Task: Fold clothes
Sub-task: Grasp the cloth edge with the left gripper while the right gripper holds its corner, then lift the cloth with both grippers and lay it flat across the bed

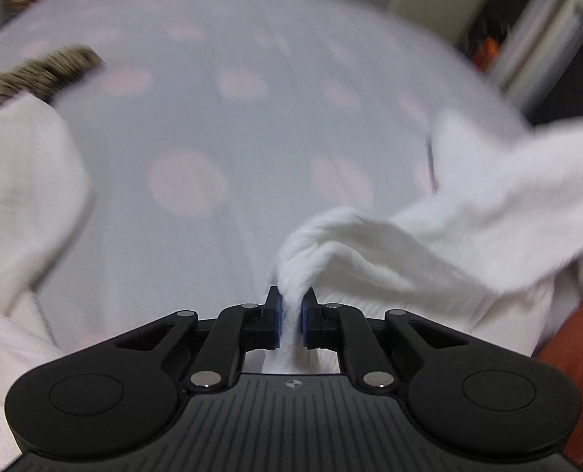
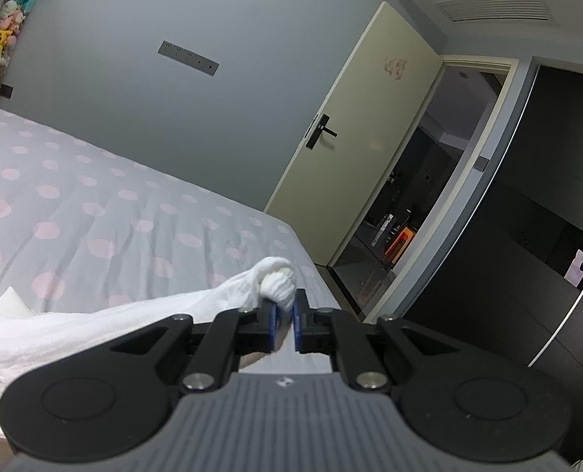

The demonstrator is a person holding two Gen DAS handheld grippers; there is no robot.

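Note:
My left gripper (image 1: 290,299) is shut on a bunched edge of a white garment (image 1: 429,244), held above the bed; the cloth stretches away to the right, and the view is blurred. More white cloth (image 1: 19,204) with a brown fur trim (image 1: 35,74) hangs at the left. My right gripper (image 2: 285,302) is shut on another bunched part of the white garment (image 2: 94,326), which trails to the left over the bed.
The bed has a grey cover with pink dots (image 2: 94,212) (image 1: 232,137). A cream door (image 2: 354,149) stands open at the right onto a dark hallway. A dark wardrobe (image 2: 547,236) is at the far right. Plush toys (image 2: 0,39) hang at the back left.

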